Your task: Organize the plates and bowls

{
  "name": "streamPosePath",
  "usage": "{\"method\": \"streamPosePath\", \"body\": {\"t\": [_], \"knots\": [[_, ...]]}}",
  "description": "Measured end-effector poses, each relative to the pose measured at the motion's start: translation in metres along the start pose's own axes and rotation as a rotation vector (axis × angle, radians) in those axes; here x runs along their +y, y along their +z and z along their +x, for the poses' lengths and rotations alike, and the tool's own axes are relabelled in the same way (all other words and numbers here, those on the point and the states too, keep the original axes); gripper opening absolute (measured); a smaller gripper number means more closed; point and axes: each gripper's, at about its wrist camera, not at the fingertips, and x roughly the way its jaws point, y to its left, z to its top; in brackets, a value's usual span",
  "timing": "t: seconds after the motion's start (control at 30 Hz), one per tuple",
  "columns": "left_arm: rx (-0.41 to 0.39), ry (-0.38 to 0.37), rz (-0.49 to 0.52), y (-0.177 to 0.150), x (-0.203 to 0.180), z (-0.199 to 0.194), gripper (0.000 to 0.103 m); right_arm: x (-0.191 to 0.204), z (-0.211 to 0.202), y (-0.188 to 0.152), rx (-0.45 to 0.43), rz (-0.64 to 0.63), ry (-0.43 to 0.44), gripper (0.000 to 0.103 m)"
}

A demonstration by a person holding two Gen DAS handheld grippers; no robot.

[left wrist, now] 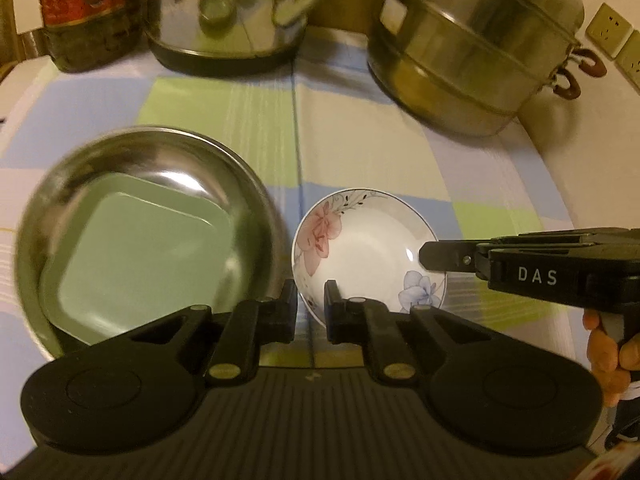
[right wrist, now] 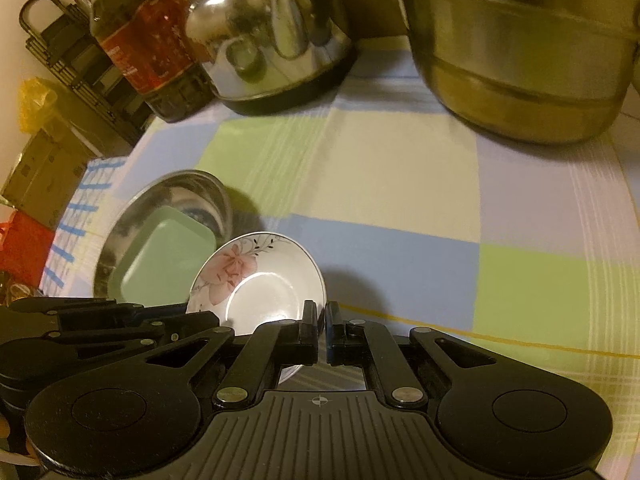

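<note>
Floral bowl (left wrist: 370, 250), white with a pink lily and a blue flower, is pinched at its rim from two sides and sits tilted, its far edge higher in the right wrist view. Left gripper (left wrist: 311, 308) has its jaws narrow on the near-left rim. Right gripper (right wrist: 322, 328) is clamped tight on the near-right rim; from the left wrist view its tip (left wrist: 444, 258) reaches in over the bowl's right edge. A hand (left wrist: 608, 356) holds that tool's grip.

Just left of the bowl, nearly touching its rim: steel plate (left wrist: 148, 232), round and shallow, with a pale green square dish (left wrist: 140, 264) lying inside it.

Open room: the checked tablecloth (left wrist: 360, 144) runs bare ahead of the bowl and off to the right, across blue, cream and green squares.

Far edge is crowded. Steel kettle (left wrist: 236, 12) on a black base stands at centre back; oil bottle (right wrist: 140, 36) with a red label is to its left; large tiered steamer pot (left wrist: 480, 40) takes the back right corner.

Past the table's left edge: a black rack (right wrist: 68, 60), a yellow bag (right wrist: 36, 100), cardboard boxes (right wrist: 44, 168).
</note>
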Motion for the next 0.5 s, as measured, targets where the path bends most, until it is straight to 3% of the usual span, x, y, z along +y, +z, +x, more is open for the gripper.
{"method": "streamPosePath", "body": {"t": [0.5], "knots": [[-0.033, 0.093, -0.079, -0.001, 0.093, -0.030, 0.012, 0.092, 0.049, 0.007, 0.016, -0.040, 0.071, 0.004]]}}
